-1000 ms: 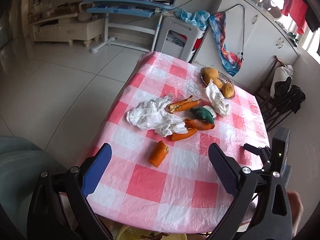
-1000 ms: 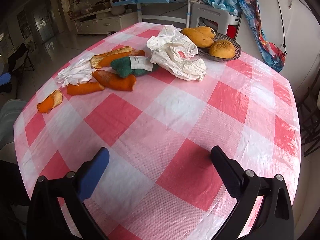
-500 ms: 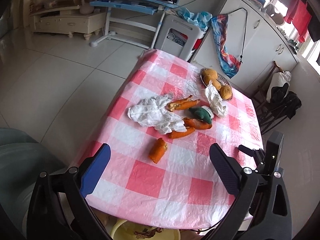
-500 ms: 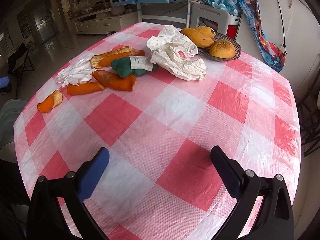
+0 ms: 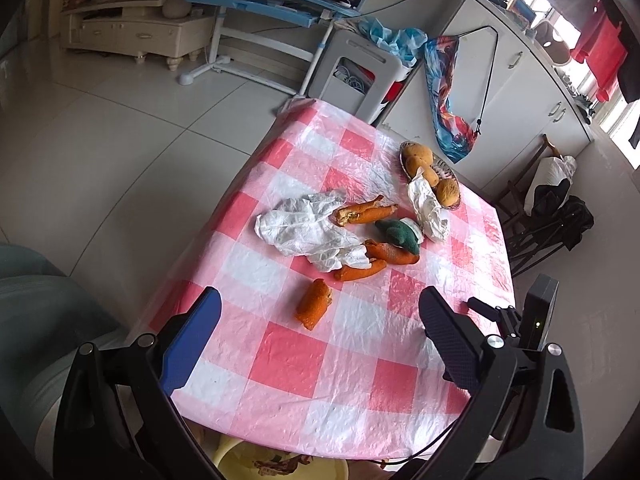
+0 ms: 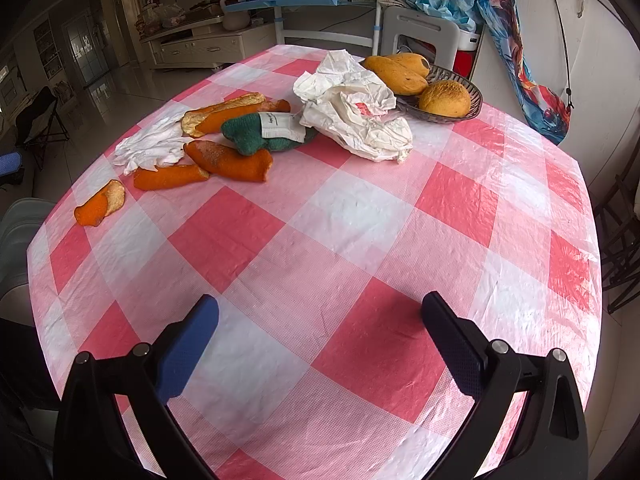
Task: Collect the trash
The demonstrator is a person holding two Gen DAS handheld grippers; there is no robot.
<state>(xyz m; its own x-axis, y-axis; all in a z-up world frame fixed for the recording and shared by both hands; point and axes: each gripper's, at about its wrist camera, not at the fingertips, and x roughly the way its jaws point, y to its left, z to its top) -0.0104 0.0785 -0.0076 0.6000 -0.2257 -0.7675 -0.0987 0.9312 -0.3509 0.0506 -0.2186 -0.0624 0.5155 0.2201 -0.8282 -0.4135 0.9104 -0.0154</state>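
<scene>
Pink-and-white checked plastic cloth covers the worktop (image 6: 352,216), and all the trash lies toward its far side. In the right wrist view, a crumpled white paper wrapper (image 6: 352,112) sits at about 12 o'clock, touching the dark woven basket of yellow-orange fruit (image 6: 444,110) at 1 o'clock. Just left of the wrapper lies a green knitted cloth with a white paper label (image 6: 256,134). Around it are orange peel strips: one long curled peel (image 6: 228,114) behind it, a broad peel (image 6: 232,162) in front and touching it, a narrower peel (image 6: 170,176) at 10 o'clock, and a small loose peel (image 6: 98,206) apart from the rest near the worktop's left edge. A flattened white tissue (image 6: 150,146) lies under the left ends of the peels.

The right gripper (image 6: 320,322) hovers over bare cloth near the close edge, its jaws spread wide with nothing between them.

In the left wrist view, the left gripper (image 5: 318,320) is held higher, jaws likewise wide apart and holding nothing; the small loose peel (image 5: 314,304) appears between its fingertips, well below them on the cloth. A yellow plastic bin (image 5: 240,458) shows beneath the worktop's near edge at 6 o'clock.
</scene>
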